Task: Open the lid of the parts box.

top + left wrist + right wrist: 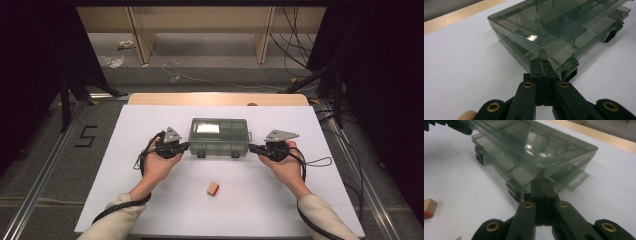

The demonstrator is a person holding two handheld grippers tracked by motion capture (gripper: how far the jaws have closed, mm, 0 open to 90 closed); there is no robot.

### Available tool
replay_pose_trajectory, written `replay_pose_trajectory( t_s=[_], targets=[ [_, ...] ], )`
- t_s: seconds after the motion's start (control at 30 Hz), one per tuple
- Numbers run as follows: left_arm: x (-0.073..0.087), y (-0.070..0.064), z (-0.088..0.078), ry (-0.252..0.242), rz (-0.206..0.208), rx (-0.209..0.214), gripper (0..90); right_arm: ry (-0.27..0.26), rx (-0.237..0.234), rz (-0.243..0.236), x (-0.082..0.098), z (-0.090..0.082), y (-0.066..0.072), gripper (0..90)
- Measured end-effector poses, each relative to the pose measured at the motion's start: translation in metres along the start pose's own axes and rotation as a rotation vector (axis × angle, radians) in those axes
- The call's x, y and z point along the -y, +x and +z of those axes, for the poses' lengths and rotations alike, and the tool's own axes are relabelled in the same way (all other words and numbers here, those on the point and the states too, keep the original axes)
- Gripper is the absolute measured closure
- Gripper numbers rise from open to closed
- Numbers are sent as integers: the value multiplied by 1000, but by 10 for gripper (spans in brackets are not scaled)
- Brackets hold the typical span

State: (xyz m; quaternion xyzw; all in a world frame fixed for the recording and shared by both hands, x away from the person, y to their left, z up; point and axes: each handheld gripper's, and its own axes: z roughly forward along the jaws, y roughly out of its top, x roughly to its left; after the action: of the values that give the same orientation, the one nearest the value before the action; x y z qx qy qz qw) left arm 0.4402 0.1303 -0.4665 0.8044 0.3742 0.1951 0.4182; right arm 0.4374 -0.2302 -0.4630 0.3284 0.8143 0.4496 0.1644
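Flanking a smoky plastic compartment box (219,136) at the middle of a white table (125,160), a person presses the left gripper (186,146) against the box's left end and the right gripper (252,147) against its right end. Both pairs of jaws are clenched with nothing between them, their tips wedged at the seam under the lid, seemingly to pry it up. A small wooden block (213,188) lies apart, nearer the person than the box.
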Motion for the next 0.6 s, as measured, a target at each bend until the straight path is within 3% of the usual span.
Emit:
replay_pose_trajectory(
  t_s=[0.6],
  targets=[
    [-25,1,1,-69,-34,-8,897,-67,34,1,-21,-3,-3,900]
  ],
)
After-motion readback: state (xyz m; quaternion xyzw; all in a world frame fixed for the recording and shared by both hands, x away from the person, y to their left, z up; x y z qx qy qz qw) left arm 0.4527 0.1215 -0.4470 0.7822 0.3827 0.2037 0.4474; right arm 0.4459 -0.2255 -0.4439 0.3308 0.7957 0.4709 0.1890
